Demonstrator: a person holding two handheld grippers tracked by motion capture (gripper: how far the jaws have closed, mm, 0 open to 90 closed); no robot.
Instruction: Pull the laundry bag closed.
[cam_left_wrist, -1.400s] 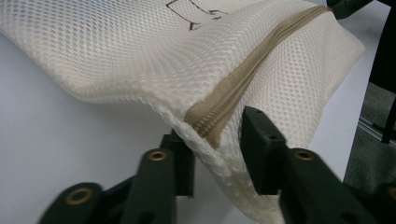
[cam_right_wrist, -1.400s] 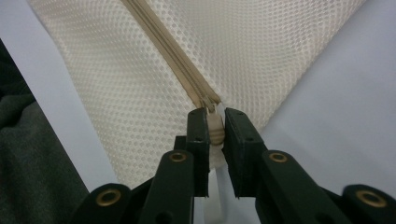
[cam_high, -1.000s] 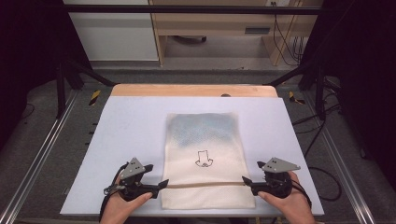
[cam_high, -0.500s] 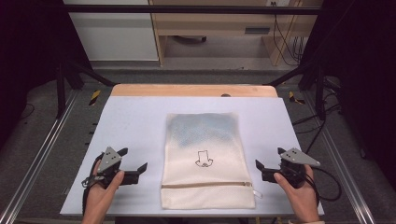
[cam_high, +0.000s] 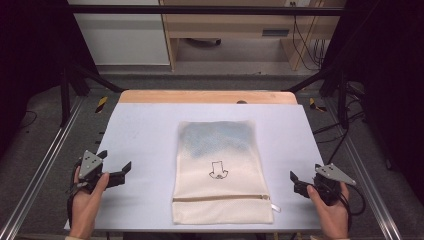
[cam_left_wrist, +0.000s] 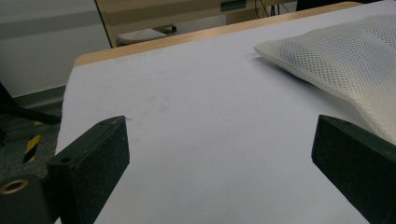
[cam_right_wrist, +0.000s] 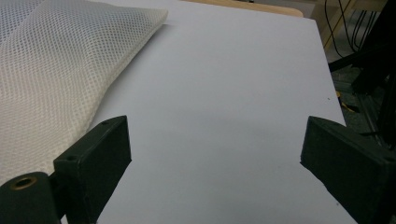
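Note:
A cream mesh bag (cam_high: 220, 170) lies flat in the middle of the white table (cam_high: 145, 135), zipper (cam_high: 220, 198) toward me, with a small black drawing on it and something bluish inside its far half. My left gripper (cam_high: 116, 161) is held near the table's left edge, well clear of the bag. Its jaws have just been opening and stand wide with nothing between them (cam_left_wrist: 222, 126); the bag (cam_left_wrist: 345, 56) lies off to the right. My right gripper (cam_high: 295, 184) is at the right edge, its jaws also just opened and empty (cam_right_wrist: 217, 126), the bag (cam_right_wrist: 56, 60) to its left.
A wooden strip (cam_high: 207, 96) runs along the table's far edge. Metal frame rails (cam_high: 40, 170) flank both sides. A cabinet (cam_high: 120, 35) and hanging cables (cam_high: 305, 40) stand beyond the table. Bare white surface lies on each side of the bag.
Both grippers were at the bag's near corners by the zipper. They have let go and moved outward, the left one leftward and the right one rightward. The bag stays flat.

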